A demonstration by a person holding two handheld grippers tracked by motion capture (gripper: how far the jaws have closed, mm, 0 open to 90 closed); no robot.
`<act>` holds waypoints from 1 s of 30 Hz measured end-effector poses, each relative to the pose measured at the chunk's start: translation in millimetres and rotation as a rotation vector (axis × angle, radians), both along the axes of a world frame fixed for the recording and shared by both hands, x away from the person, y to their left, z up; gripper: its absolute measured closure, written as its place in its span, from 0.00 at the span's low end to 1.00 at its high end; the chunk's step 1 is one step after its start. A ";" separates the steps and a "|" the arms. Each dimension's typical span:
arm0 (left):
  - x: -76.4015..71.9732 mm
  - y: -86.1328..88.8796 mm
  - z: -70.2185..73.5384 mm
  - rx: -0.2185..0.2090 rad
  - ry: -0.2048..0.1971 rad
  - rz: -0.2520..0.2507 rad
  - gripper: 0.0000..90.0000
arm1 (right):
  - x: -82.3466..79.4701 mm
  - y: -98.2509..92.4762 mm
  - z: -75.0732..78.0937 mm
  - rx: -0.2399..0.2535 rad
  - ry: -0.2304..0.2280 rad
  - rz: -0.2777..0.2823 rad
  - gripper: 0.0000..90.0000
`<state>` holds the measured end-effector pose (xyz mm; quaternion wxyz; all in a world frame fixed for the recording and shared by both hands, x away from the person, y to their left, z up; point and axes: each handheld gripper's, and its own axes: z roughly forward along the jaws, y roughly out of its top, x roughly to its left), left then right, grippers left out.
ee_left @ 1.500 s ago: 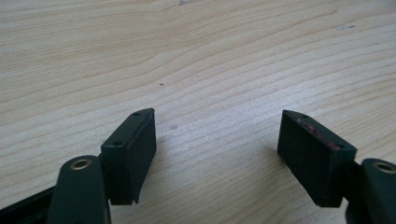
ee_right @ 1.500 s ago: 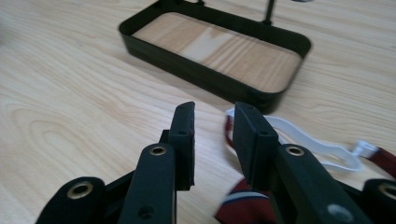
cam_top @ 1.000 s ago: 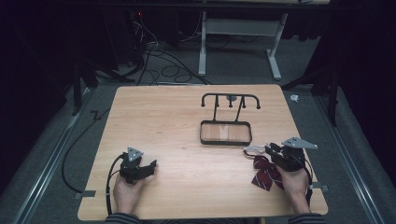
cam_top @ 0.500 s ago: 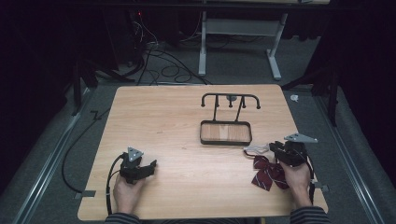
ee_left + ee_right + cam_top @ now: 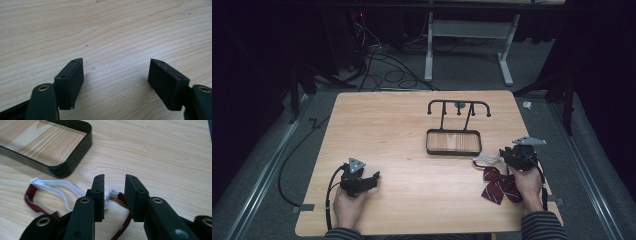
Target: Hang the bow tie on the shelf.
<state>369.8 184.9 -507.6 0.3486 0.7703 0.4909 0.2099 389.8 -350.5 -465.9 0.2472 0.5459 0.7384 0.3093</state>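
Your right hand [image 5: 526, 181] sits at the lower right of the high view, forearm in a striped sleeve coming up from the bottom edge, wrist angled so the right gripper [image 5: 506, 156] points toward the upper left of the frame. The grey three-cornered plate rides on top, tilted up to the right.

Right gripper, in its own view: jaws rise from the bottom centre, part-way open with a narrow gap, and they have just been closing a little. Between and just behind the tips lies the white strap [image 5: 58, 188] of the bow tie [image 5: 498, 184]; a red length of band runs under the right jaw. The pads are not pressing on anything I can make out; whether they brush the strap I cannot tell.

The bow tie lies flat on the table [image 5: 402, 130], lower right in the high view, dark red with pale stripes, partly under your right hand. Its strap loops out toward the black tray [image 5: 454, 150], which stands just beside it at centre right.

Your left hand [image 5: 346, 204] rests at the lower left, gripper low over the wood, pointing right. Left gripper [image 5: 115, 75]: jaws wide apart, bare tabletop between them, nothing held.
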 end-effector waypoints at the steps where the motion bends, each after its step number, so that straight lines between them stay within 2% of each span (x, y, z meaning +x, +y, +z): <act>1: 0.0 0.0 0.0 0.000 0.000 0.000 0.32 | 2.5 -1.6 -0.5 -0.001 0.009 -0.003 0.79; 8: 0.2 -0.2 -0.1 -0.002 -0.001 0.002 0.33 | 13.5 -4.7 -4.4 -0.016 0.043 0.003 0.78; 17: 0.1 -0.1 -0.1 -0.002 0.000 0.001 0.33 | 14.7 -9.1 -6.8 0.008 0.062 0.011 0.78; 22: 0.1 -0.1 -0.1 -0.001 0.000 0.001 0.33 | 18.9 -9.0 -12.8 -0.001 0.087 0.010 0.79; 30: 0.1 -0.2 -0.1 -0.001 -0.001 0.002 0.33 | 23.3 -9.3 -18.3 0.004 0.102 0.003 0.86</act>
